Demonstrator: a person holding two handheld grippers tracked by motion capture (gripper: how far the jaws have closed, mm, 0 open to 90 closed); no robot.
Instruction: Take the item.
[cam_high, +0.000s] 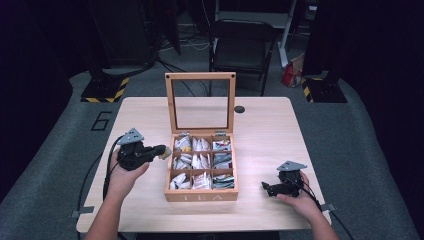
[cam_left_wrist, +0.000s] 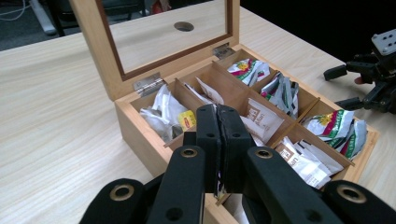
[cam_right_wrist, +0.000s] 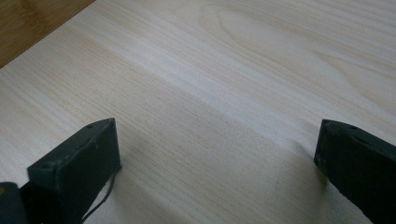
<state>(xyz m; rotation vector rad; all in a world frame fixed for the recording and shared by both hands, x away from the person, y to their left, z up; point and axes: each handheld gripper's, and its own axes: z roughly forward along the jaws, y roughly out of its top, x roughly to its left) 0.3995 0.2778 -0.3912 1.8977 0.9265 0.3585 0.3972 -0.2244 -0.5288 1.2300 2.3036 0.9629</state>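
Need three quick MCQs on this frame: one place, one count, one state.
1. Where is the right gripper? A) right of the tea box B) inside it C) off the table
2. How many compartments has the box? A) six B) nine C) twelve
3. The lid is: A) shut B) removed C) open, standing upright

A: it sits low over the table, past the box's right side.
B: three rows of three.
C: it stands up from the rear hinges.

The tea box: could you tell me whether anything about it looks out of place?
Nothing stands out. The tea box sits square on the table, its lid open upright, and the sachets lie inside their compartments, merely leaning.
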